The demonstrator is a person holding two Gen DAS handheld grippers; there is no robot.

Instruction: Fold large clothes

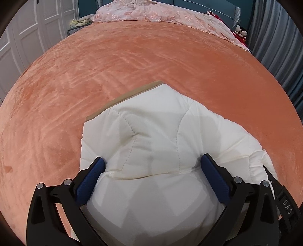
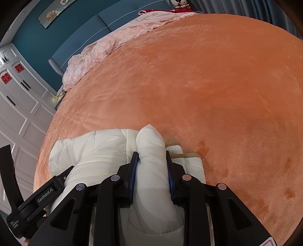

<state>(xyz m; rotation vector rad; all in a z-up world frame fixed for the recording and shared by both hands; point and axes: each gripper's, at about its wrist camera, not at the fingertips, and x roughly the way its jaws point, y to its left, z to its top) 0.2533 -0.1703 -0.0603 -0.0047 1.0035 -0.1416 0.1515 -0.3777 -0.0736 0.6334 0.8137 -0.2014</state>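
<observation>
A white quilted padded garment with a tan trim edge lies bunched on the orange bed cover. My left gripper has its jaws wide apart, with a thick bulge of the garment between the blue pads. My right gripper is shut on a thick fold of the same garment, which sticks up between the fingers. The left gripper's black body shows at the lower left of the right wrist view. The garment's near part is hidden under both grippers.
A pink lace bedspread lies crumpled along the head of the bed by a teal headboard. White wardrobe doors stand to the left, grey curtains to the right. Plush toys sit at the far corner.
</observation>
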